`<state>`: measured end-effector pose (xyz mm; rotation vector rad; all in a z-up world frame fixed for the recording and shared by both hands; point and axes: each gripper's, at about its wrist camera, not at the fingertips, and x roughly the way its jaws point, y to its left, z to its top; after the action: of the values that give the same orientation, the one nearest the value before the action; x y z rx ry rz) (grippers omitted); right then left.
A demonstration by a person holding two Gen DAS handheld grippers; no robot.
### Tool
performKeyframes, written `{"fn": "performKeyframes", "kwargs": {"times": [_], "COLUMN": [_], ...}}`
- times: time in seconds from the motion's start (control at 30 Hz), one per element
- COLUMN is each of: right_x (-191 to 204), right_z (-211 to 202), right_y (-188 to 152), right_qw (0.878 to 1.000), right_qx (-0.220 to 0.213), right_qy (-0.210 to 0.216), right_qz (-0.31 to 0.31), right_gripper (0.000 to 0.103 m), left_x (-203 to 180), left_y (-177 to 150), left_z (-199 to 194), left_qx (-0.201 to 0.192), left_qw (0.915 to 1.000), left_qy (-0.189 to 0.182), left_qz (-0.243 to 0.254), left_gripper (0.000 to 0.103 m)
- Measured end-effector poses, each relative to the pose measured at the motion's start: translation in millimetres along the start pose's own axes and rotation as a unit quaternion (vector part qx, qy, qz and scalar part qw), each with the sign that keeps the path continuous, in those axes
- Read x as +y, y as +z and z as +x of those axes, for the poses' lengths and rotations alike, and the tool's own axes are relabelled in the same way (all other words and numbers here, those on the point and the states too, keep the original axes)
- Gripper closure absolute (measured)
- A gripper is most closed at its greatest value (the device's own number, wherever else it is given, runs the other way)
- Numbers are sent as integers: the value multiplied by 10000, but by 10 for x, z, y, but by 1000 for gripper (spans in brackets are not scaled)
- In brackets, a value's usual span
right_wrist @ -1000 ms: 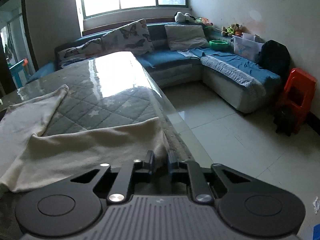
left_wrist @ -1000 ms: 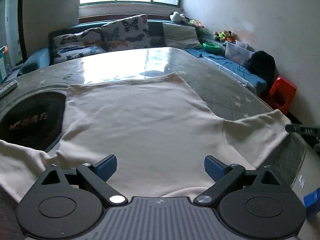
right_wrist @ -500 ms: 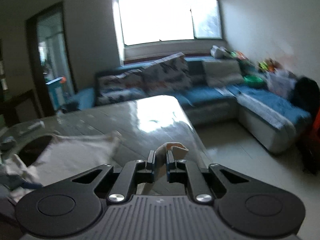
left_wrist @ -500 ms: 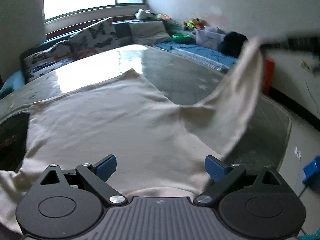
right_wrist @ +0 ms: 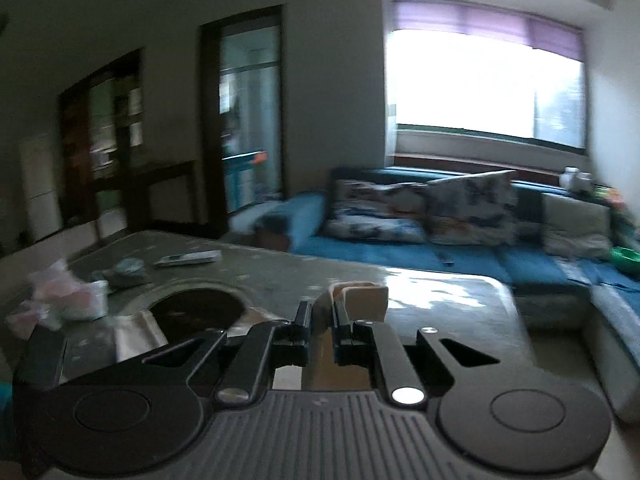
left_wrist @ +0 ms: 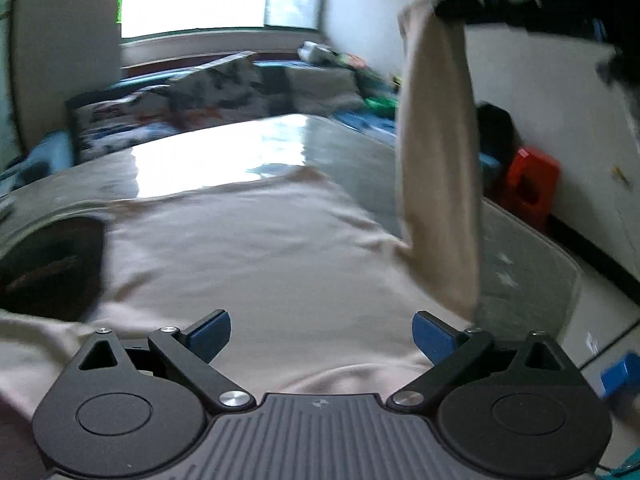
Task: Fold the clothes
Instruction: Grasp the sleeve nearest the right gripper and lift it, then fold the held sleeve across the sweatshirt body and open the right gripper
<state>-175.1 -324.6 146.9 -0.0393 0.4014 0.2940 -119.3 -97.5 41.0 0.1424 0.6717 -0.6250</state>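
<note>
— Cream-beige knit top (left_wrist: 256, 264): where is it, and what has just changed?

— Going left to right from my left wrist view: its body lies flat across the glossy grey quilted-pattern tabletop (left_wrist: 352, 148), partly over the dark round inset (left_wrist: 48, 264) at the left. My left gripper (left_wrist: 322, 332) hangs low over the near hem, blue pads spread wide, nothing between them. A second ago the sleeve (left_wrist: 438, 168) on the right lay flat at the table's edge; now it hangs as a tall strip, lifted clear of the glass.

— Who holds it?

— My right gripper (right_wrist: 322, 320). In its own view the jaws are pinched narrow on the folded cuff (right_wrist: 362, 296), which pokes out beyond the tips. That view has swung too: it looked down at the table edge before, and now faces across the table toward the blue sofa (right_wrist: 400, 248).

— And for the fold?

— I judge the sleeve fold is under way: the sleeve is up and turned inward, ready to be carried over the body. It is not yet laid down.
</note>
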Motion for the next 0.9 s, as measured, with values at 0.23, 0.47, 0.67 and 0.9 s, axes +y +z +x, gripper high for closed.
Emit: {"fn": "performKeyframes", "kwargs": {"times": [0.23, 0.47, 0.67, 0.9], "right_x": [585, 856, 621, 179], "right_z": [586, 891, 798, 704], "right_y": [-40, -294, -475, -1131], "right_qw": [9940, 9853, 9857, 9786], "right_qx": [477, 982, 1237, 1979], "right_qy": [928, 1323, 1045, 550], "right_qz": [-320, -453, -465, -123], "right_gripper": [94, 89, 78, 78], "left_x": [552, 733, 692, 462], "left_y": [-154, -270, -240, -123], "left_z": [-338, -434, -416, -280], "left_qx": [-85, -63, -94, -202], "left_qw": [9947, 9900, 9907, 9963], "left_qy": [781, 1002, 974, 558], "left_qz": [-657, -993, -943, -624], "left_gripper": [4, 4, 4, 13]}}
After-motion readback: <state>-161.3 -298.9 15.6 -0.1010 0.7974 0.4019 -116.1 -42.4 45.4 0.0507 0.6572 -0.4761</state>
